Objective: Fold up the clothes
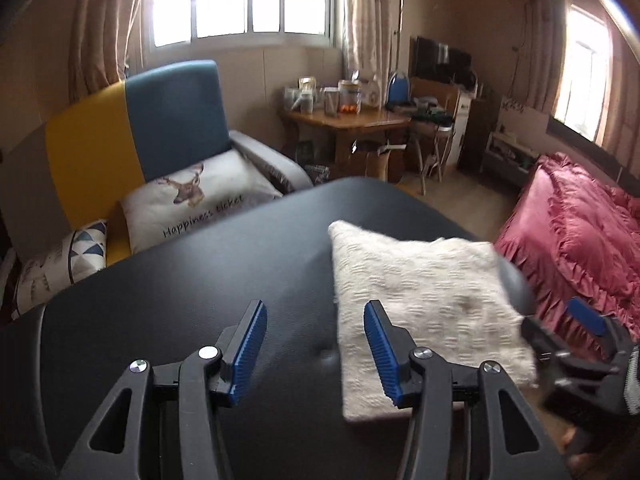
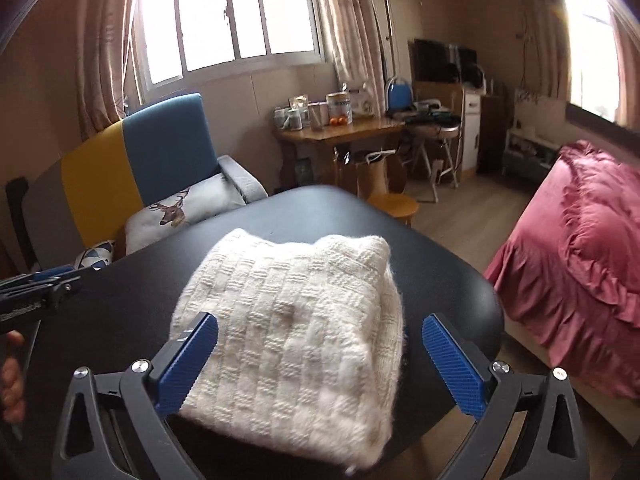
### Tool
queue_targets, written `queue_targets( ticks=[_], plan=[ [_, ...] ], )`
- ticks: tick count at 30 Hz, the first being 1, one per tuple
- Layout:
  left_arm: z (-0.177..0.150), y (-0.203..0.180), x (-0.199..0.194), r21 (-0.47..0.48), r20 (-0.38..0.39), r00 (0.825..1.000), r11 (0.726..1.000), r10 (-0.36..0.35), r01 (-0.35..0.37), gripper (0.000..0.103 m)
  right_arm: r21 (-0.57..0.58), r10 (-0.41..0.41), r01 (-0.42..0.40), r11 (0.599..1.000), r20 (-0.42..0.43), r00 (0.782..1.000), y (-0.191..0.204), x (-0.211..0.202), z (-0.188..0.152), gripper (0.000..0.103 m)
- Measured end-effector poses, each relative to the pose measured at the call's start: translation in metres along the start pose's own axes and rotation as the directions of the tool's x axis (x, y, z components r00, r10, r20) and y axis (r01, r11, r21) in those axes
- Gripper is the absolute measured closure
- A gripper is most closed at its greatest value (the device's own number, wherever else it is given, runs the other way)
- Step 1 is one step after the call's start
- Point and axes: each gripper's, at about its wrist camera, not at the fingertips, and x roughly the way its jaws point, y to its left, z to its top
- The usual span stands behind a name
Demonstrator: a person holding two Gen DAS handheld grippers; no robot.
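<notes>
A cream knitted garment [image 2: 296, 344] lies folded into a thick rectangle on the black table [image 2: 132, 292]. It also shows in the left wrist view [image 1: 424, 300]. My right gripper [image 2: 320, 348] is open, its blue pads either side of the garment's near part, above it. My left gripper [image 1: 316, 332] is open and empty over the bare table [image 1: 200, 280], just left of the garment's left edge. The right gripper [image 1: 580, 332] shows blurred at the right edge of the left wrist view. The left gripper [image 2: 36, 288] shows at the left edge of the right wrist view.
A sofa [image 1: 132, 136] with cushions stands behind the table on the left. A bed with a red cover [image 2: 580, 264] is on the right. A wooden table [image 2: 340, 132] with jars and a small round stool [image 2: 394, 204] stand beyond.
</notes>
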Motion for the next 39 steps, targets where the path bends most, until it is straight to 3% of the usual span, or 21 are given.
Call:
queue_targets(
  ticks=[2, 7, 13, 25, 30, 35, 39],
  plan=[
    [0.0, -0.008, -0.018, -0.003, 0.018, 1.0, 1.0, 0.025, -0.025, 0.054, -0.011, -0.002, 0.002, 1.0, 0.01, 1.0, 0.012, -0.008, -0.003, 0.0],
    [0.0, -0.014, -0.041, -0.011, 0.031, 0.999, 1.0, 0.015, -0.014, 0.055, -0.014, 0.085, -0.085, 0.996, -0.023, 0.996, 0.026, -0.002, -0.013, 0.0],
    [0.002, -0.02, -0.049, 0.06, 0.031, 0.992, 0.991, 0.121, -0.122, 0.055, 0.049, 0.169, -0.166, 0.985, -0.071, 0.983, 0.025, 0.007, -0.017, 0.0],
    [-0.002, -0.025, -0.042, 0.064, -0.032, 0.999, 0.998, 0.031, -0.029, 0.055, 0.06, 0.191, -0.185, 0.981, -0.109, 0.976, 0.031, 0.02, -0.028, 0.0],
    [-0.004, -0.028, -0.044, 0.059, -0.006, 1.0, 0.998, 0.001, -0.001, 0.055, 0.068, 0.185, -0.178, 0.982, -0.121, 0.975, 0.029, 0.023, -0.03, 0.0],
    [-0.004, -0.029, -0.051, 0.072, 0.045, 0.999, 0.997, 0.025, -0.028, 0.055, 0.067, 0.179, -0.171, 0.983, -0.132, 0.975, 0.028, 0.026, -0.032, 0.0],
    [-0.006, -0.029, -0.045, 0.081, 0.003, 1.0, 0.997, 0.014, -0.014, 0.055, 0.064, 0.171, -0.164, 0.984, -0.129, 0.977, 0.027, 0.026, -0.031, 0.0]
  ],
)
